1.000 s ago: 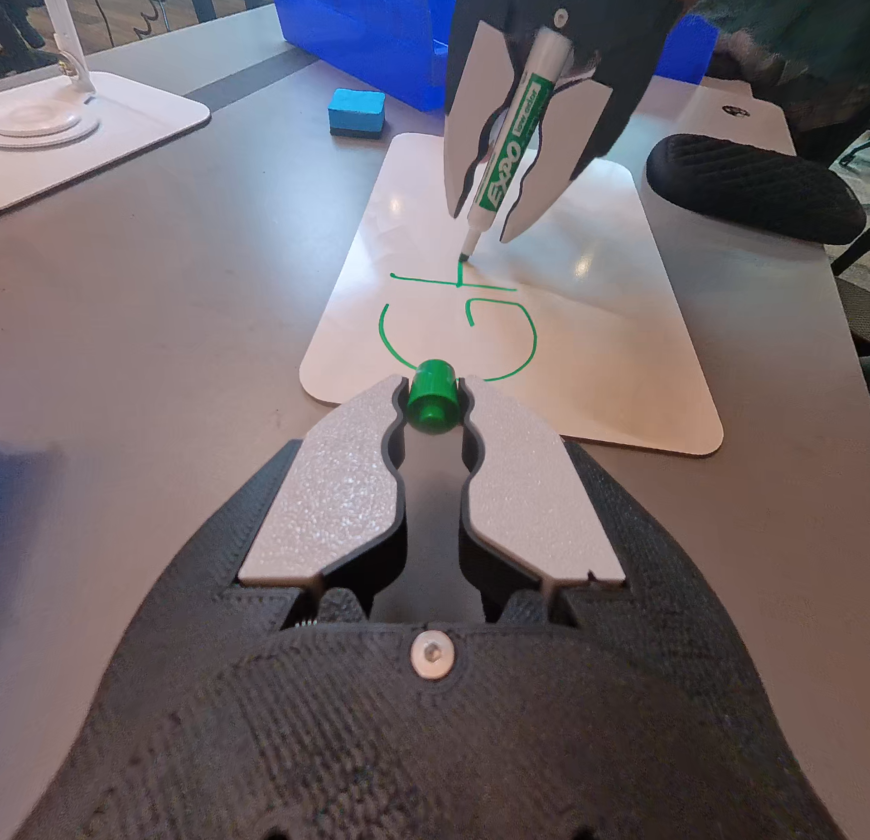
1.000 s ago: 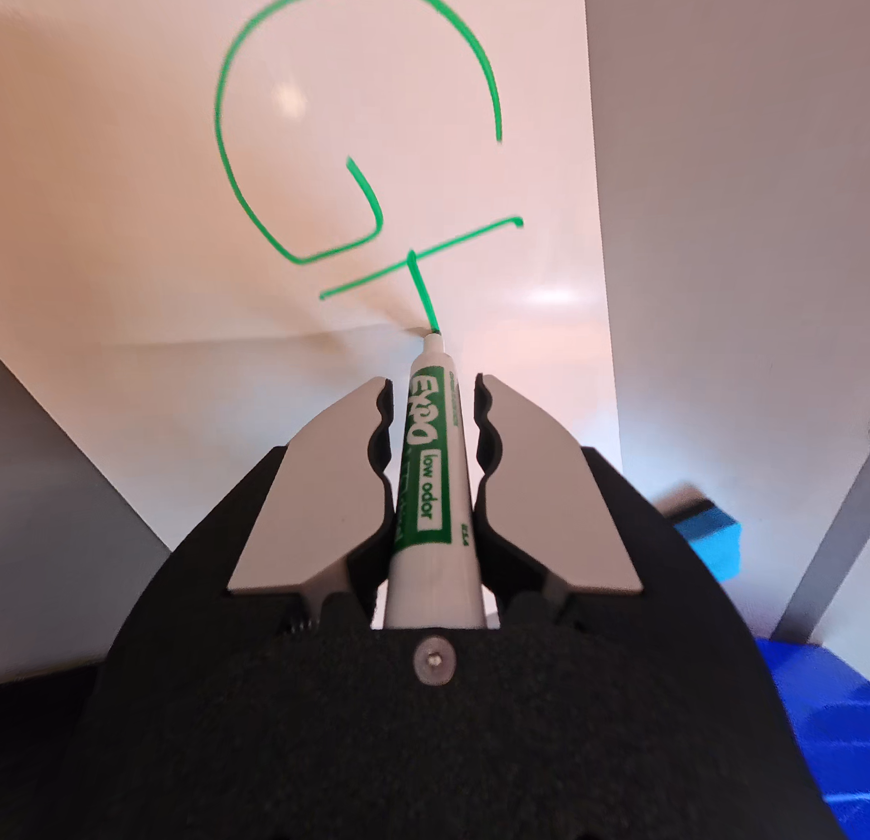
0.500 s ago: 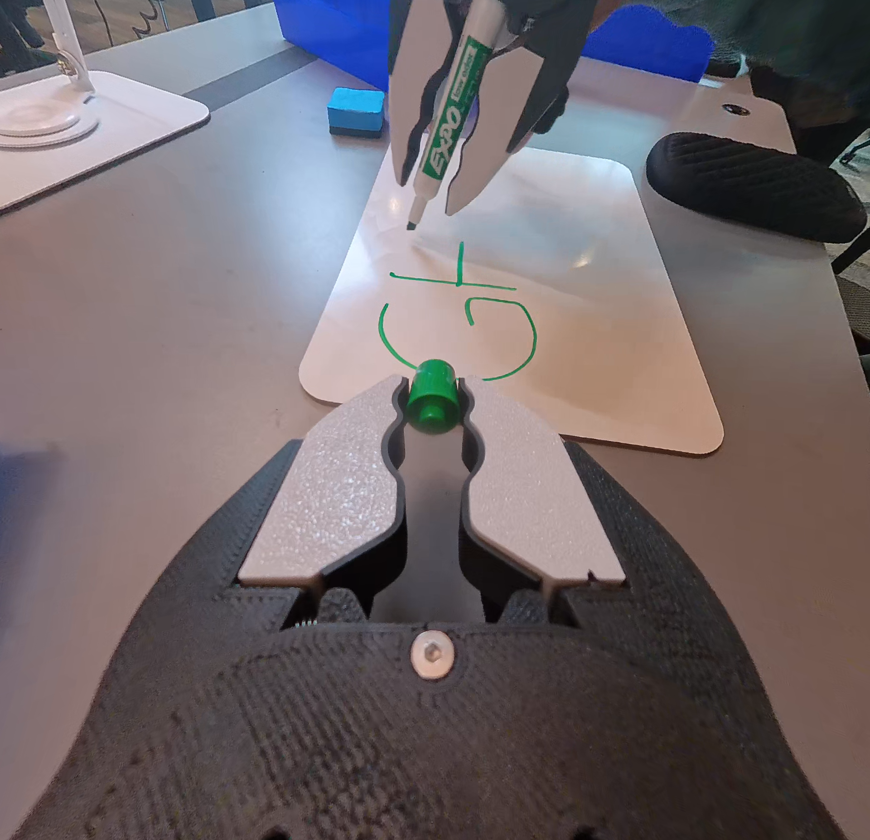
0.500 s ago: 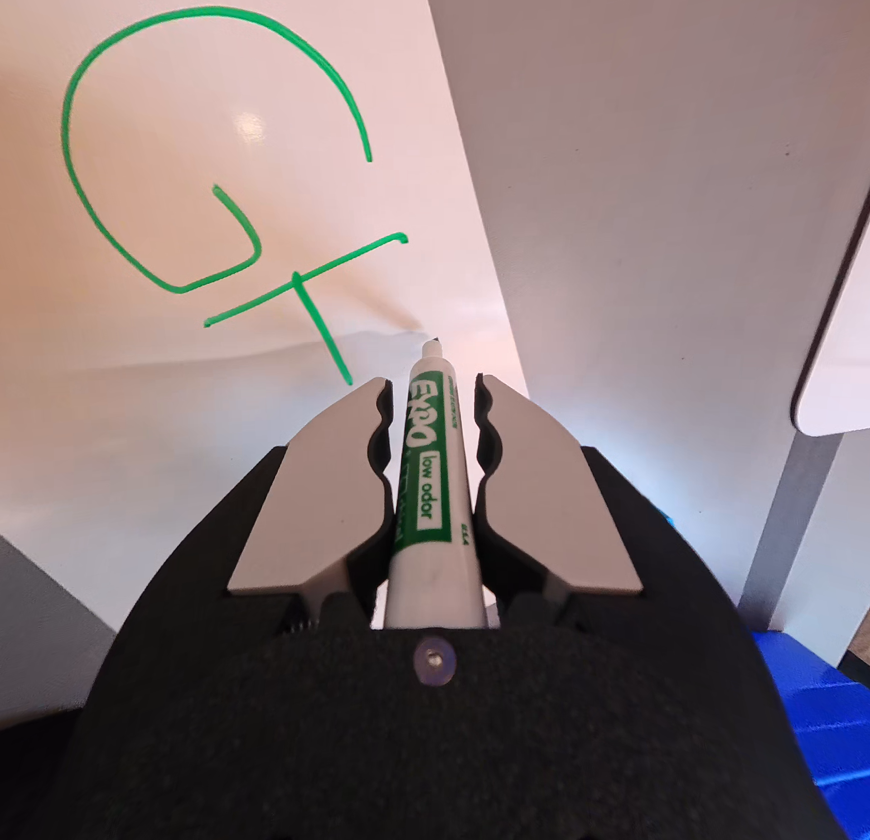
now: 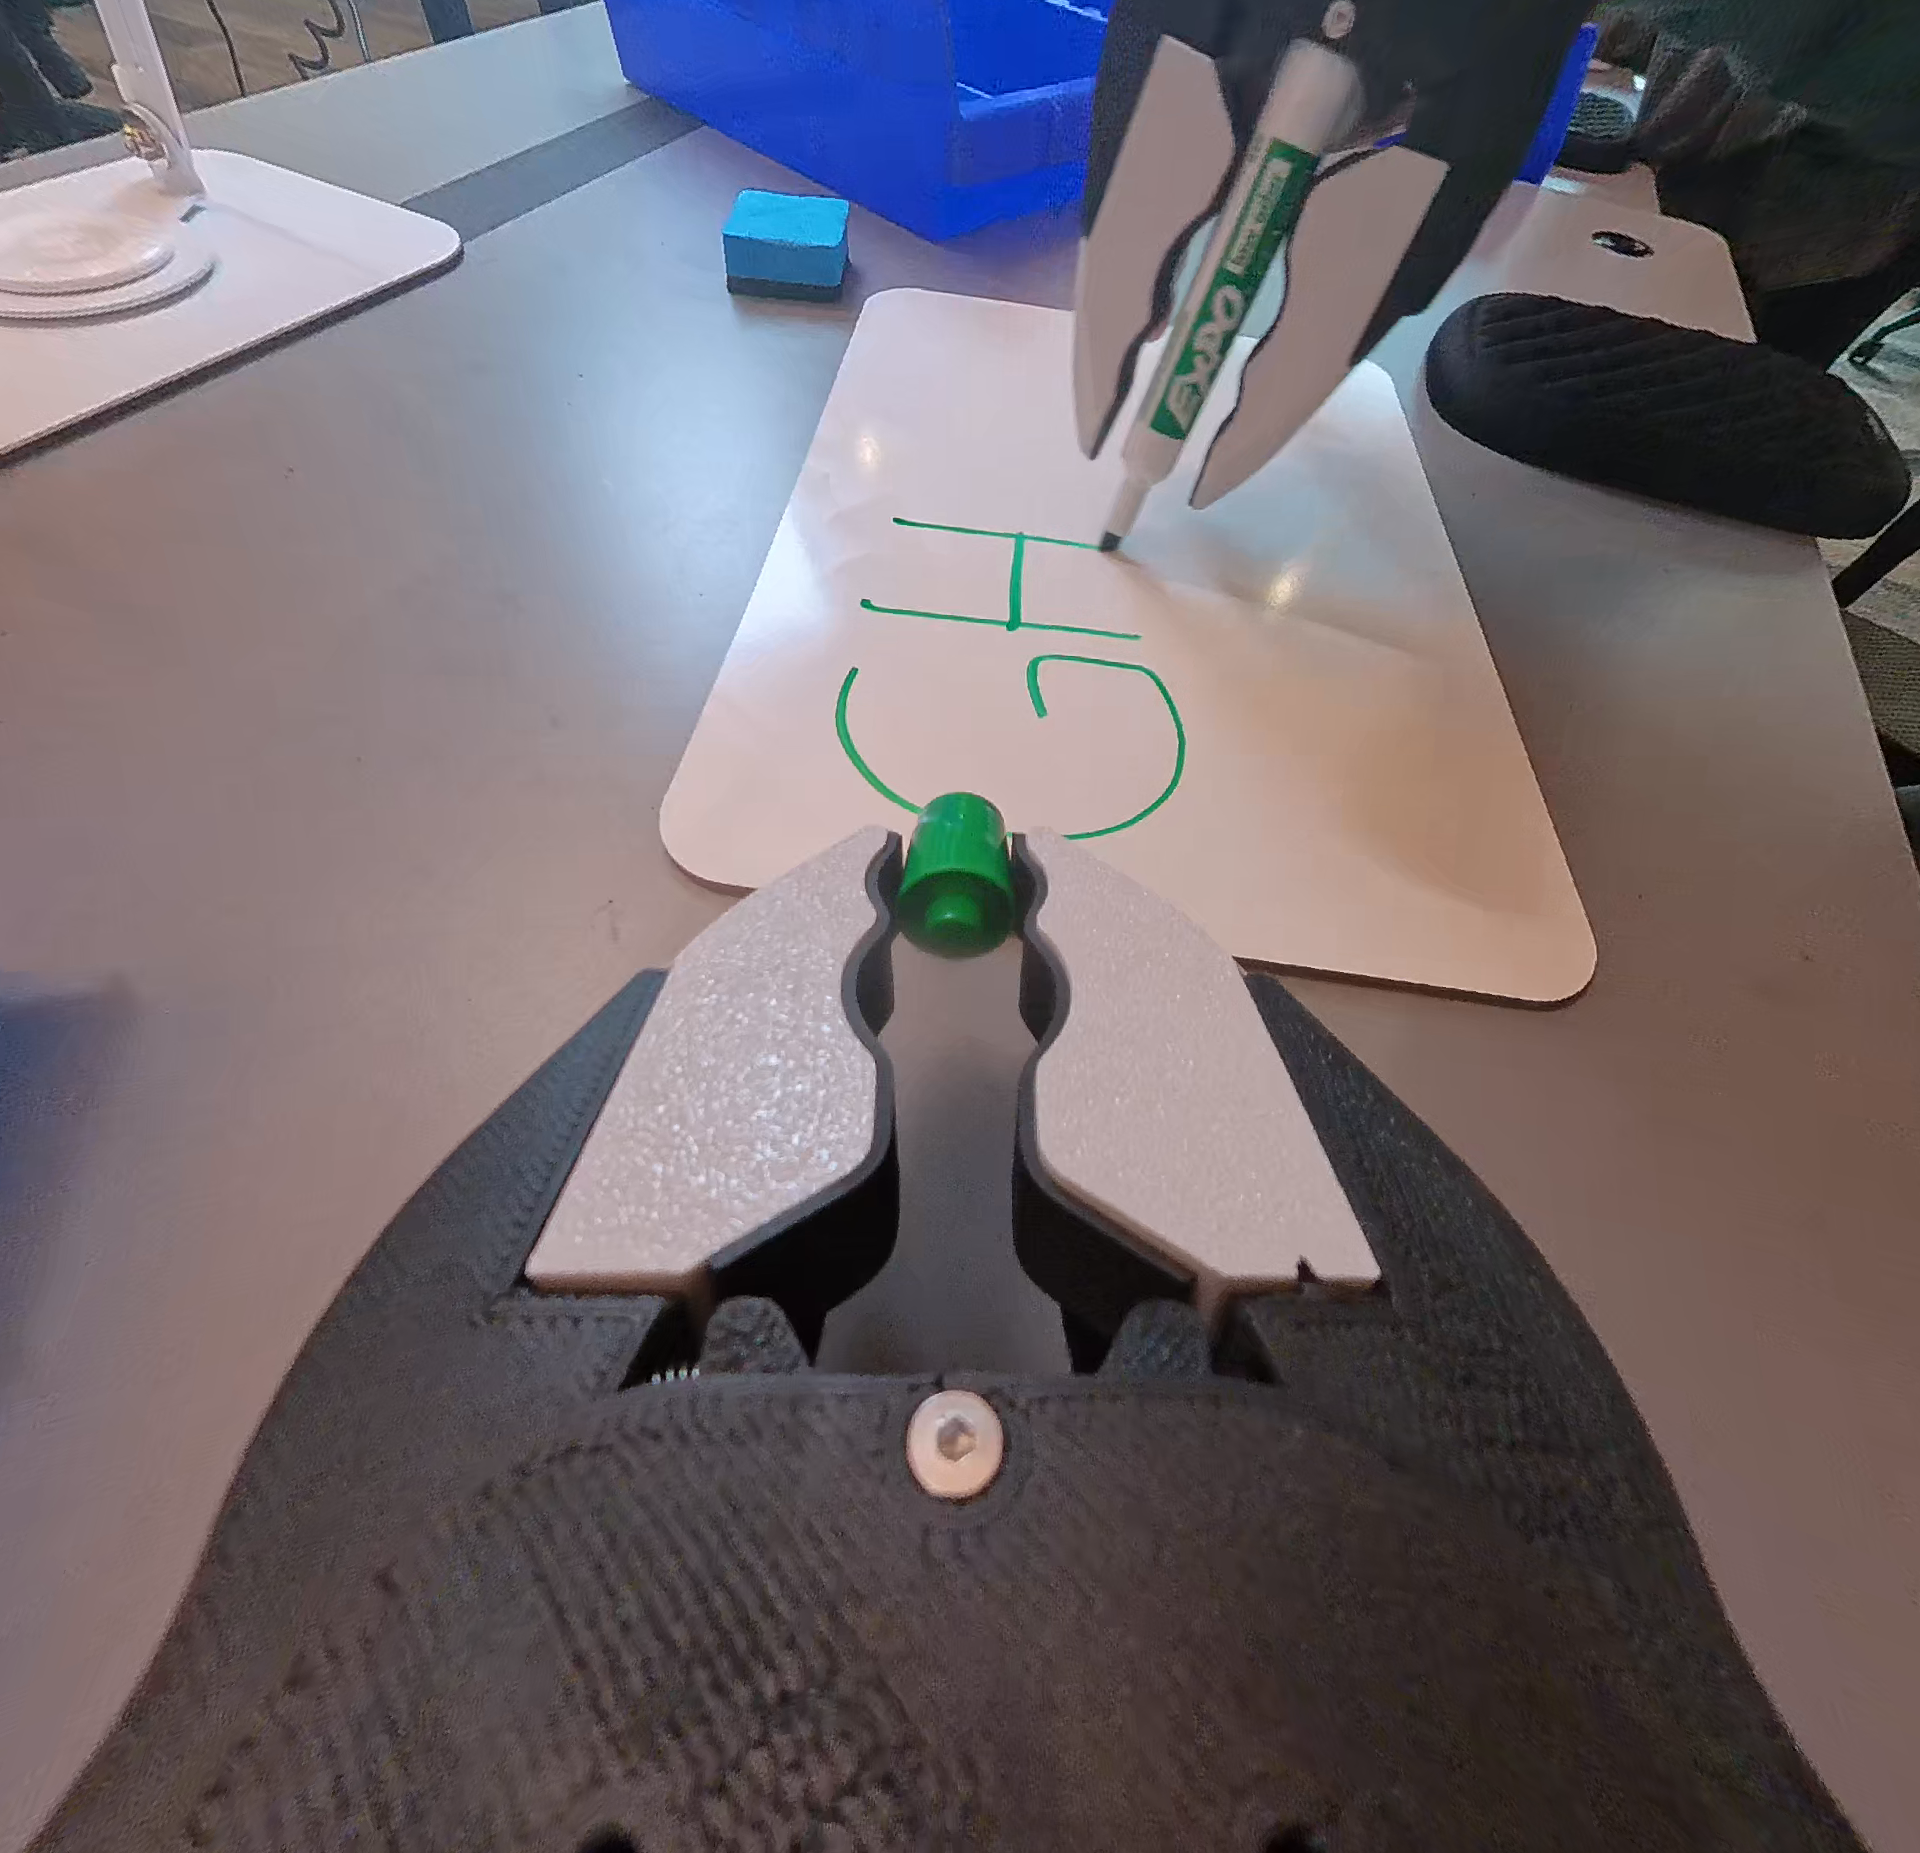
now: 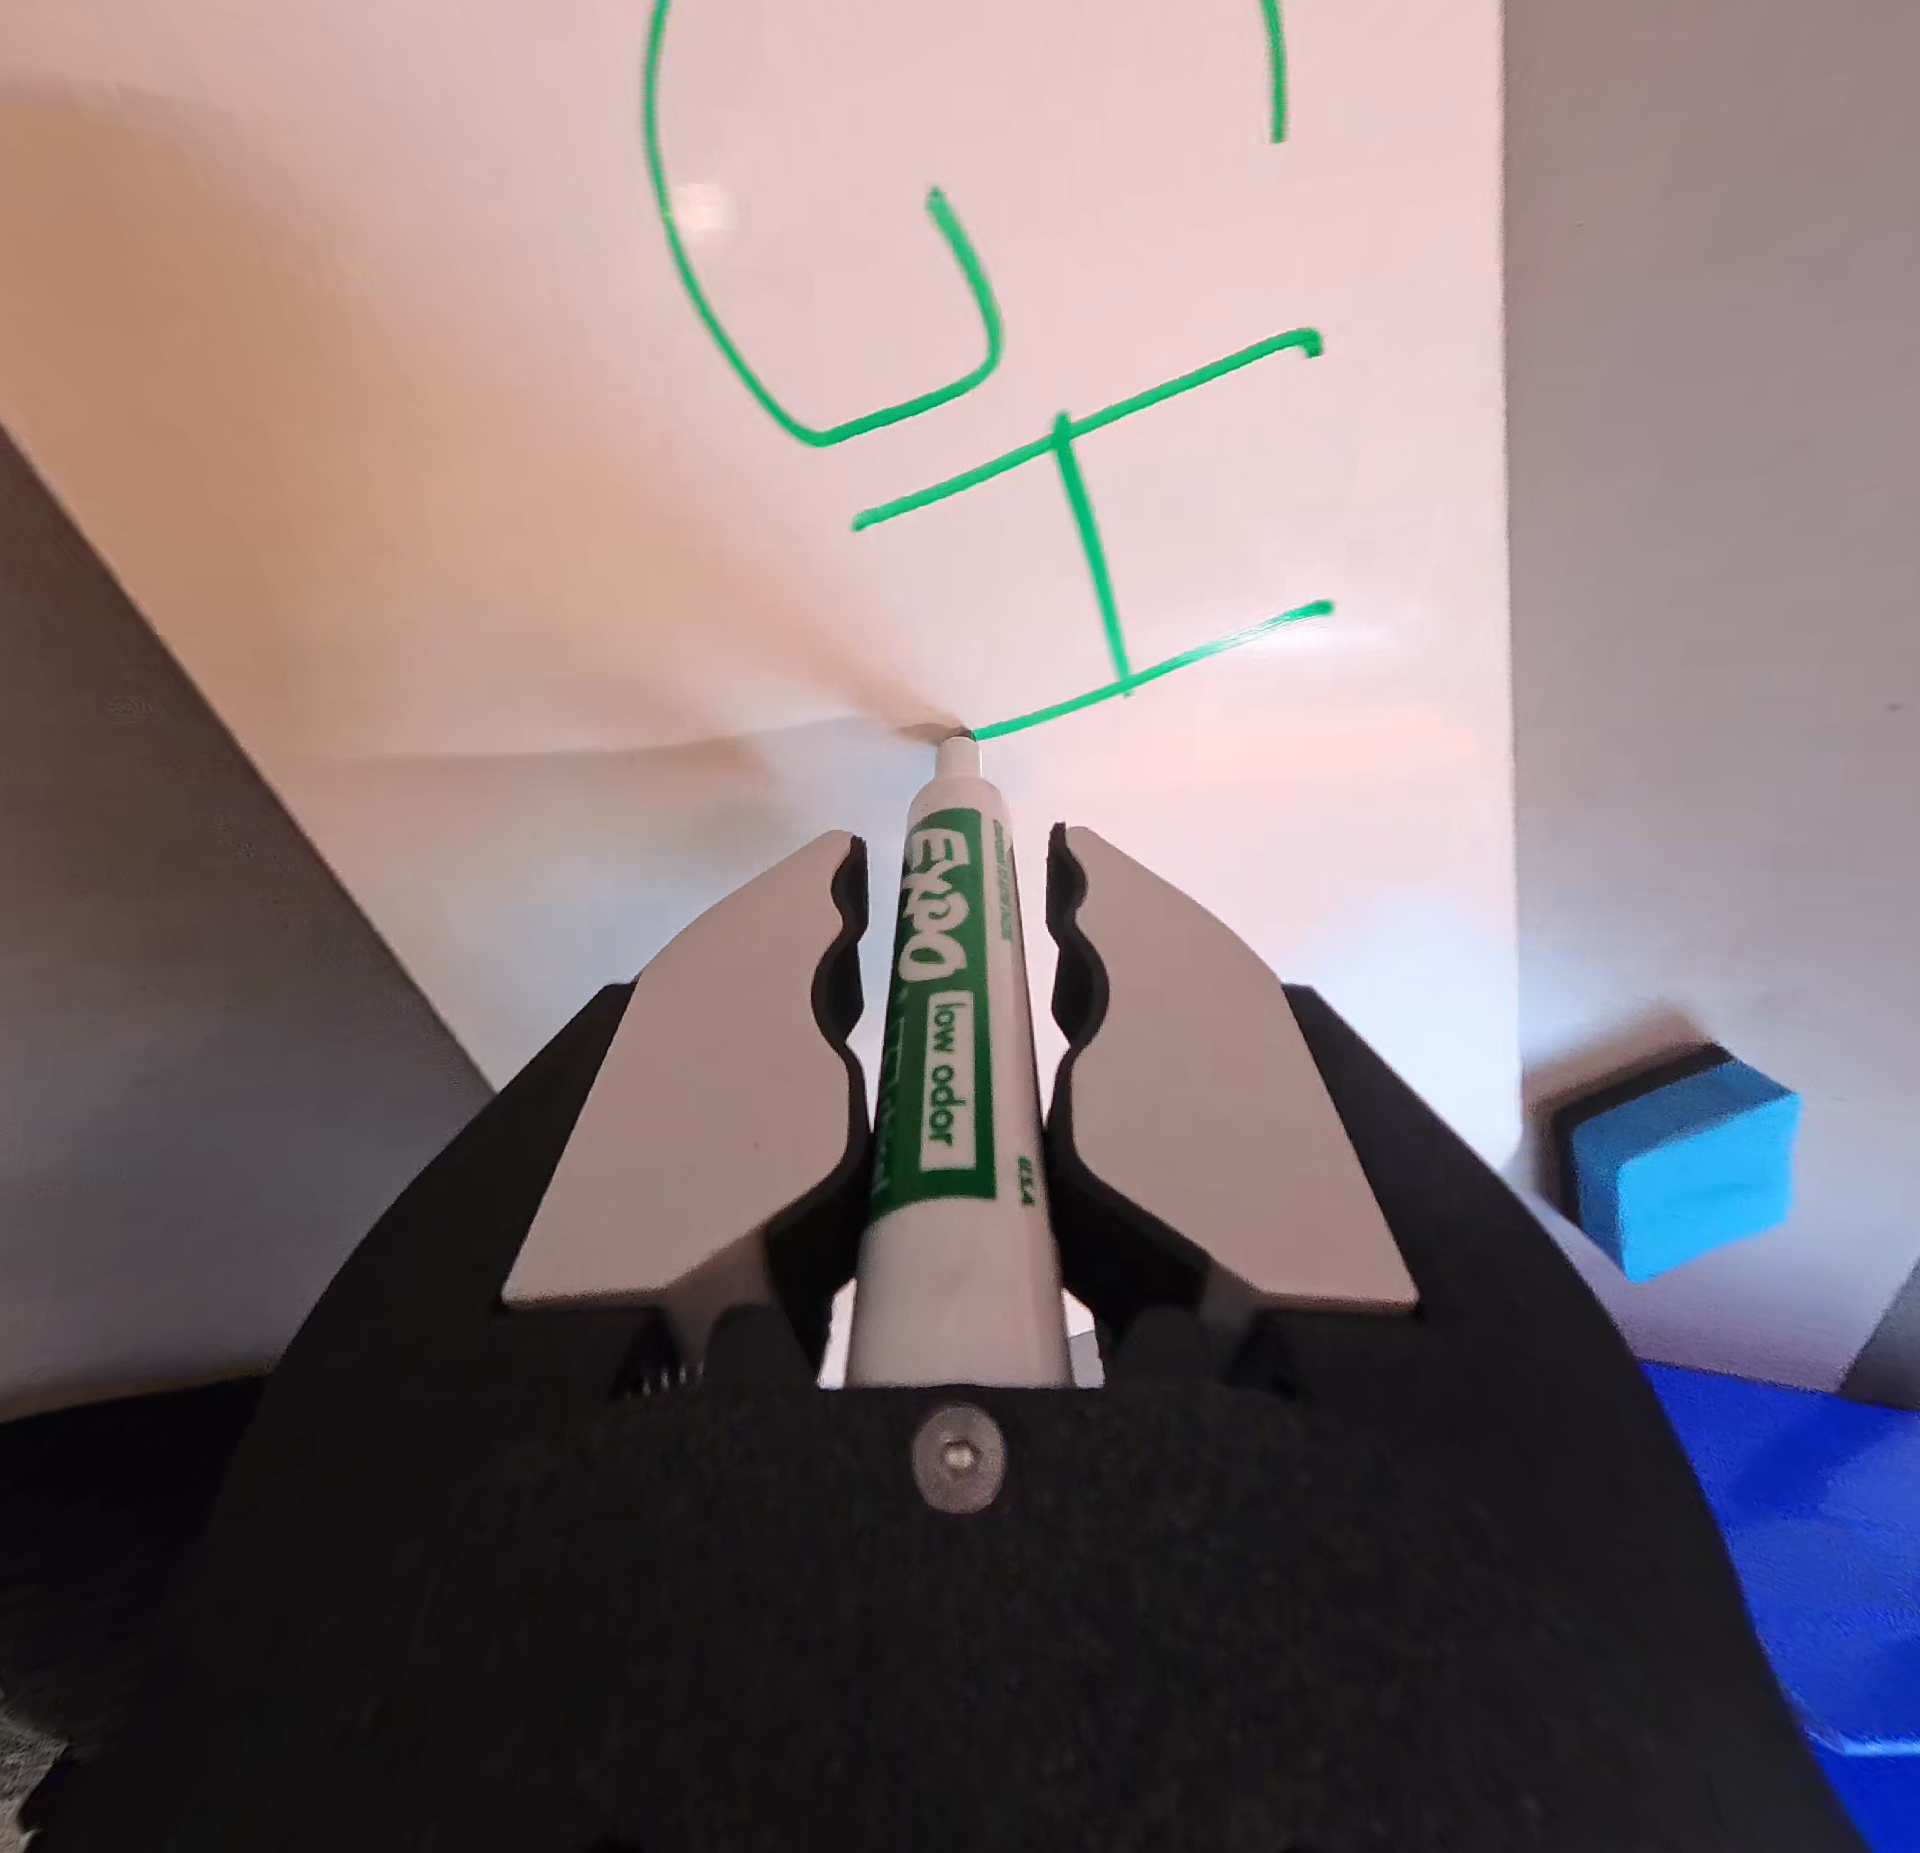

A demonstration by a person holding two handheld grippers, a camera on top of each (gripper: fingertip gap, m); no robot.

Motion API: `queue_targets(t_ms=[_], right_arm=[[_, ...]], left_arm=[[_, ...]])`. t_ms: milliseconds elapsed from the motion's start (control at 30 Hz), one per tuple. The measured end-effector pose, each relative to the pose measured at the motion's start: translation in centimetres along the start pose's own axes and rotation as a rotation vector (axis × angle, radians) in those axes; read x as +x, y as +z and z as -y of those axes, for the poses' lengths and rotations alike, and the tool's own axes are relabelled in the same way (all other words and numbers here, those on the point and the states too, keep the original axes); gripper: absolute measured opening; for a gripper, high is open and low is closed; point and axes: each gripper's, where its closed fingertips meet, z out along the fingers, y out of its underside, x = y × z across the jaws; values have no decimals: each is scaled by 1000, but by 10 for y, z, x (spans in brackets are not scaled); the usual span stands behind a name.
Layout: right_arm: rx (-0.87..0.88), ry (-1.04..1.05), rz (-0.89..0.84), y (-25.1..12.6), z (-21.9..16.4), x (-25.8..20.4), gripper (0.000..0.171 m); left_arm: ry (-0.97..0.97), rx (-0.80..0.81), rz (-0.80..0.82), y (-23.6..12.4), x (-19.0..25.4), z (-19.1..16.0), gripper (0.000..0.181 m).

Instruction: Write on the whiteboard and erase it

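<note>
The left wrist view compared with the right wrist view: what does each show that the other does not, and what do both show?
Only the left wrist view shows the left gripper shut on the green cap, a white stand and a black padded object. Only the right wrist view shows the marker's barrel close up. Both show the right gripper holding the marker on the whiteboard, the green strokes, the blue eraser and the blue bin.

Grey table (image 5: 416, 608) bears whiteboard (image 5: 1351, 764), blue eraser (image 5: 784, 242).

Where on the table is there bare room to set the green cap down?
Bare table lies left of the whiteboard, between it and the white tray. Crowded at the far edge: eraser, blue bin.
</note>
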Motion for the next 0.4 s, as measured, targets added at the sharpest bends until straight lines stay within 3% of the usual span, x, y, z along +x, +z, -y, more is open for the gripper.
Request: queue_targets(t_ms=[133,400], right_arm=[[18,-1,-22,-3,-1,-3,34],[91,91,-107,-7,-1,49,34]], left_arm=[[2,-1,1,0,0,0,19],[9,4,4,-1,0,1,19]])
